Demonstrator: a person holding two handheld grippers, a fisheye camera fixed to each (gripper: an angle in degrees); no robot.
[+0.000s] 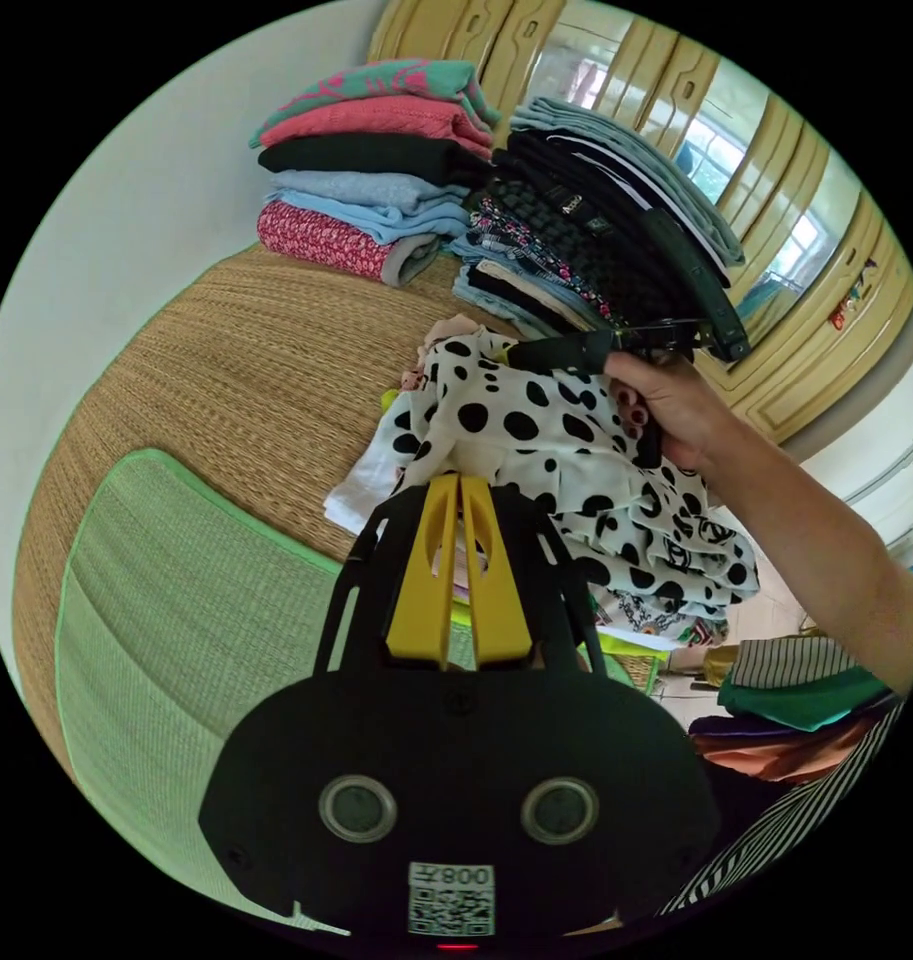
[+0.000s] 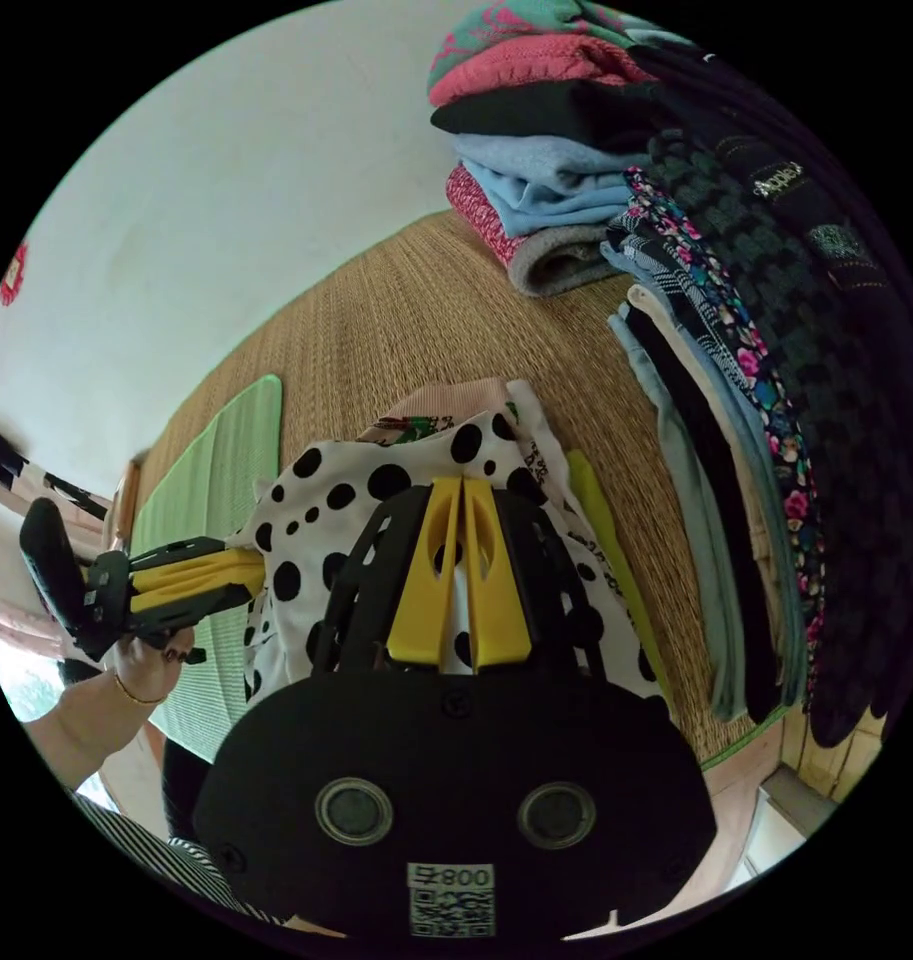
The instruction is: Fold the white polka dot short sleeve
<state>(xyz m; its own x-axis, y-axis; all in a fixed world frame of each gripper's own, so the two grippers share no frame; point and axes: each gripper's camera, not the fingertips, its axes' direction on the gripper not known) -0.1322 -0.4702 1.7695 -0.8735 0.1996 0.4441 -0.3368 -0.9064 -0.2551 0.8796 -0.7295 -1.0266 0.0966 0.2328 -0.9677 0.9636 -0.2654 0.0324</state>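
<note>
The white short sleeve with black polka dots [image 1: 536, 440] hangs bunched between both grippers, above a small pile of other clothes [image 1: 361, 495]. In the left gripper view my left gripper [image 1: 460, 480] has its yellow jaws shut on the garment's near edge. Beyond it, a hand holds my right gripper [image 1: 521, 355] against the far edge. In the right gripper view my right gripper [image 2: 463, 485] is shut on the dotted cloth [image 2: 336, 500]. The left gripper [image 2: 259, 572] pinches the cloth's left edge there, held by a hand.
A woven straw mat [image 1: 226, 350] covers the surface, with a green mat [image 1: 176, 600] on it. Folded stacks [image 1: 376, 150] and a leaning dark pile [image 1: 616, 230] stand at the back near yellow cabinet doors [image 1: 806, 330]. More clothes [image 1: 796, 700] lie at the lower right.
</note>
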